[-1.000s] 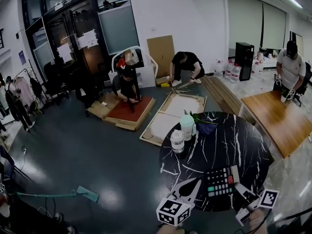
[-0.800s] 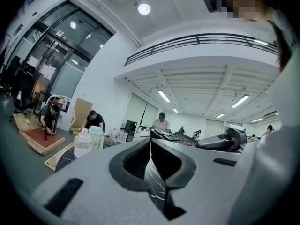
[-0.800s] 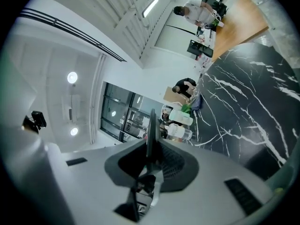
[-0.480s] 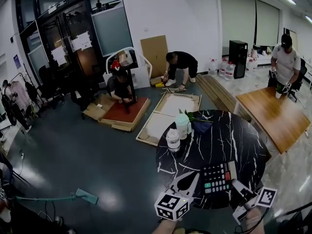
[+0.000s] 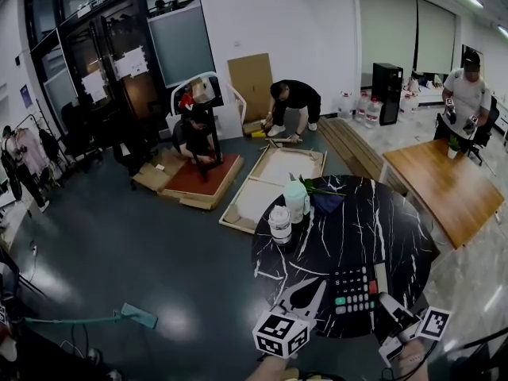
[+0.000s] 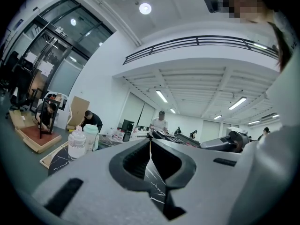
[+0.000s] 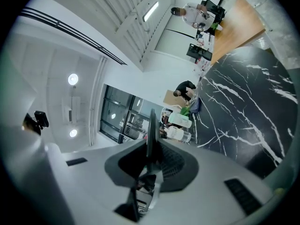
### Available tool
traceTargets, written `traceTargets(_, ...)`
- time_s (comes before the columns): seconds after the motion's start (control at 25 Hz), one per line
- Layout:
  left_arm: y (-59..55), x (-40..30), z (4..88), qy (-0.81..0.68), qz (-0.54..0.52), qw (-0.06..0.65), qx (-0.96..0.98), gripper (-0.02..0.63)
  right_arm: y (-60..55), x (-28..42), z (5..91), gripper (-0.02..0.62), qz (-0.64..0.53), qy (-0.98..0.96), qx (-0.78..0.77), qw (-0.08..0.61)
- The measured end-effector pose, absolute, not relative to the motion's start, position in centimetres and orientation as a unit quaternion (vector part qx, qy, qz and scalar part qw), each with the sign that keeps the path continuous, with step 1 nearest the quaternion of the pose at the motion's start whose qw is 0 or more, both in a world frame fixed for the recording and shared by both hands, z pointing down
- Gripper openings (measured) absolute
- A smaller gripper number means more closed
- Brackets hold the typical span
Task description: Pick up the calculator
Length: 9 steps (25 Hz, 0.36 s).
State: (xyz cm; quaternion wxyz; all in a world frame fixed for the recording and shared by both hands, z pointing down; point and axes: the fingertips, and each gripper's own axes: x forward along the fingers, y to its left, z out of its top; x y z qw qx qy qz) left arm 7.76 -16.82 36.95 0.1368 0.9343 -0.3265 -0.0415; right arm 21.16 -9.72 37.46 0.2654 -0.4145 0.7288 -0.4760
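Note:
The calculator (image 5: 354, 290), black with red, green and white keys, is over the near edge of the round black marble table (image 5: 381, 228). My right gripper (image 5: 386, 300) is shut on its right edge. In the right gripper view the calculator (image 7: 151, 125) shows edge-on as a thin dark slab between the jaws of the right gripper (image 7: 151, 143). My left gripper (image 5: 317, 286) is just left of the calculator, its tips together with nothing between them. The left gripper (image 6: 150, 143) points level across the table, with the calculator (image 6: 171, 137) beyond its tips. I cannot tell whether the calculator touches the table.
On the table's far side stand a white jar (image 5: 279, 224), a mint-green cup (image 5: 297, 200) and a dark blue cloth (image 5: 327, 203). A wooden table (image 5: 444, 189) stands to the right. People work on flat frames (image 5: 278, 181) on the floor beyond. A mop (image 5: 95, 318) lies at left.
Both grippers and the calculator keep their places. Only the head view has drifted slightly, and the person at the far right has shifted.

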Motion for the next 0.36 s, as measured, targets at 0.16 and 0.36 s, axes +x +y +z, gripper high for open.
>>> traceTargets(0.16, -16.5, 7.96, 37.04, -0.323, -0.04, 0.137, 0.935, 0.008, -9.56, 21.06, 37.61, 0.058, -0.479, 0.727, -0.411, 0.27)
traceTargets(0.36, -16.28, 7.59, 37.29, -0.329, -0.036, 0.139, 0.933, 0.008, -9.31, 21.09, 38.04, 0.058, -0.49, 0.718, -0.408, 0.281)
